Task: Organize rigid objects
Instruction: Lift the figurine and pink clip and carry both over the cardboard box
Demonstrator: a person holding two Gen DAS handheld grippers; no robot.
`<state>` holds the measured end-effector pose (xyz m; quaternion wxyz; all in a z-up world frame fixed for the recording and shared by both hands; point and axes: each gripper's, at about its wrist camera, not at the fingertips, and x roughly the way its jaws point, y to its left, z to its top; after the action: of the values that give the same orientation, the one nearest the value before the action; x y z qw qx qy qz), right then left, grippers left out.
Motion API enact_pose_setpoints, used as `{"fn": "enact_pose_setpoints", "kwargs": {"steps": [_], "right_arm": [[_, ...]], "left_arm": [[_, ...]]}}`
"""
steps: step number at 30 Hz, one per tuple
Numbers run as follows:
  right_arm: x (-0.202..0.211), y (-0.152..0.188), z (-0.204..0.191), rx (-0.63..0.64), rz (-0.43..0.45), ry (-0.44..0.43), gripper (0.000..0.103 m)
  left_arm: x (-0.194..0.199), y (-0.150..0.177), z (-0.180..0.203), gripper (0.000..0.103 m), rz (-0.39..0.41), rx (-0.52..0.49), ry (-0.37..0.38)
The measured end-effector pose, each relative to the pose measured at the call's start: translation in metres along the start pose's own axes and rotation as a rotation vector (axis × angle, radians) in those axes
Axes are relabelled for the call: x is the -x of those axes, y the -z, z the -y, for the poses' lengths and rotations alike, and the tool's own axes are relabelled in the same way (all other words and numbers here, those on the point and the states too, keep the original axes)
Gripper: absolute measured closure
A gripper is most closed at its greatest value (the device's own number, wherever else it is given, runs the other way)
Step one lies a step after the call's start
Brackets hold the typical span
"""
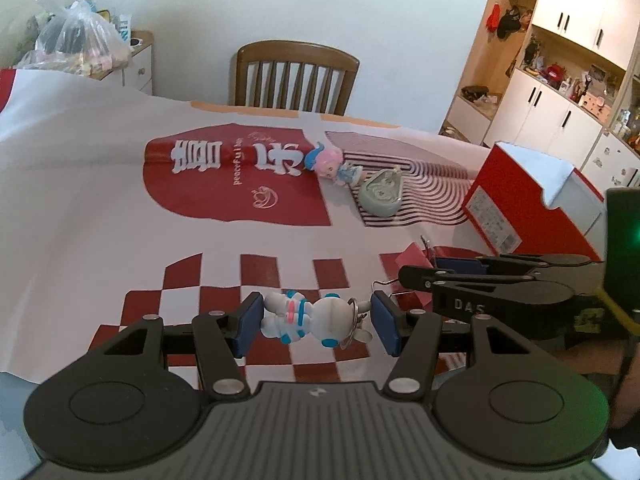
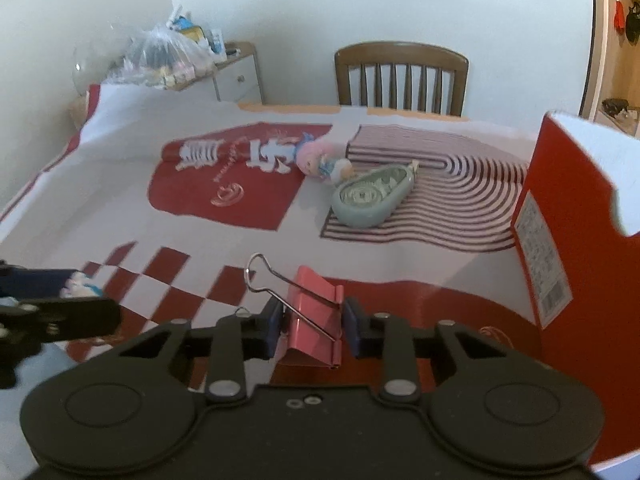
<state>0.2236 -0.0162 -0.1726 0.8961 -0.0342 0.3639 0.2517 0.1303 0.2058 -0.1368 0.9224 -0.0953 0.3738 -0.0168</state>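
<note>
Spread over the table, a red-and-white printed cloth (image 1: 100, 200) carries the astronaut keychain figure (image 1: 304, 318) at lower centre between the left gripper's (image 1: 314, 322) parted fingers, which might nudge its ring aside, while only the right-wrist view shows the right gripper (image 2: 314, 322) clenched on a pink binder clip (image 2: 314, 312) beside the red box (image 2: 568, 216).

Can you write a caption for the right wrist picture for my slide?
Right gripper clamps a pink binder clip beside the red box.
</note>
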Motion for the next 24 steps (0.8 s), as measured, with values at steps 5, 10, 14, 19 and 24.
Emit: {"fn": "enact_pose_setpoints", "kwargs": {"steps": [5, 10, 14, 19, 24], "right_arm": [[0.034, -0.009, 0.003, -0.012, 0.023, -0.032, 0.072], [0.073, -0.021, 0.014, -0.004, 0.053, -0.037, 0.072], [0.102, -0.028, 0.034, -0.025, 0.074, -0.022, 0.072], [0.132, -0.032, 0.064, -0.052, 0.087, 0.002, 0.072], [0.156, -0.03, 0.099, -0.072, 0.094, 0.033, 0.072]], "left_arm": [[0.009, -0.009, 0.017, 0.045, 0.024, -0.017, 0.016], [0.019, -0.025, 0.045, 0.045, 0.05, -0.047, 0.037], [0.027, -0.036, 0.076, 0.045, 0.07, -0.084, 0.059], [0.03, -0.048, 0.118, 0.045, 0.078, -0.124, 0.085], [0.028, -0.054, 0.163, 0.045, 0.081, -0.16, 0.11]]}}
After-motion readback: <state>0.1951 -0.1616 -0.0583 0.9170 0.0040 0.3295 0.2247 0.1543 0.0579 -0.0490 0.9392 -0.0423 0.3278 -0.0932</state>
